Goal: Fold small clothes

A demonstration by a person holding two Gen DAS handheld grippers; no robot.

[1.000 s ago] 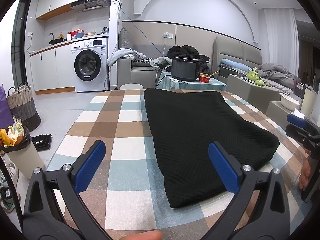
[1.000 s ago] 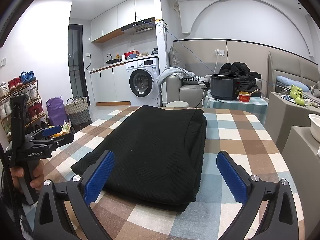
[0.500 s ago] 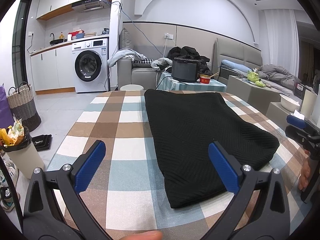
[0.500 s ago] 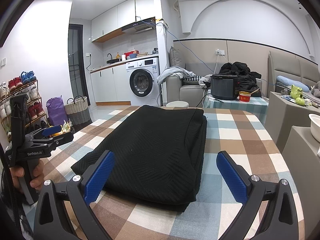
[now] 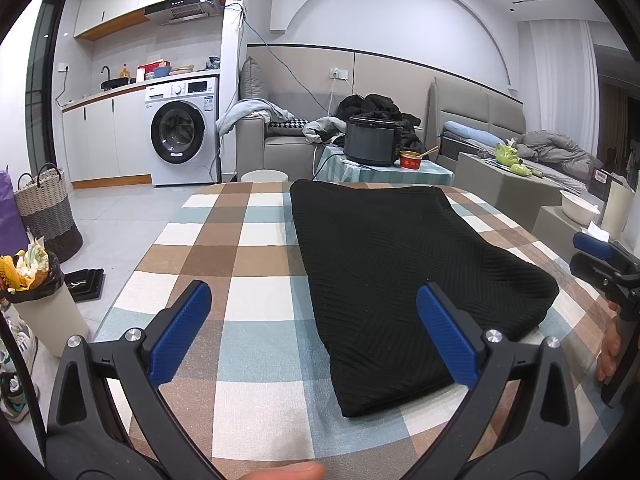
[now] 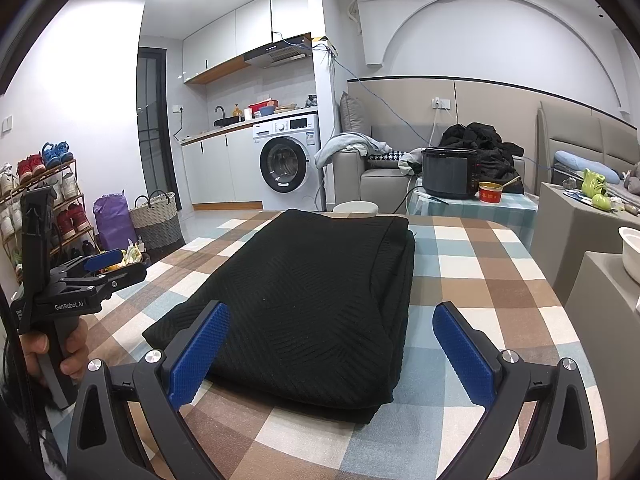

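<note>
Left wrist view: folded black garment [image 5: 404,276] lies flat on the checkered bench [image 5: 240,264], both grippers empty.

Left gripper [image 5: 316,328] hangs above the near edge of the bench with its blue pads spread wide, nothing between them; the right pad overlaps the garment's near left corner in the picture, contact can't tell. From the right wrist cam, the right gripper [image 6: 332,344] is spread wide too and empty, above the garment's near edge. Garment [image 6: 312,292] runs lengthwise from near edge to far edge, closer to the right side, layered fold visible along its right side. Each gripper sits in a hand [image 6: 52,344] off the bench's side edges.
</note>
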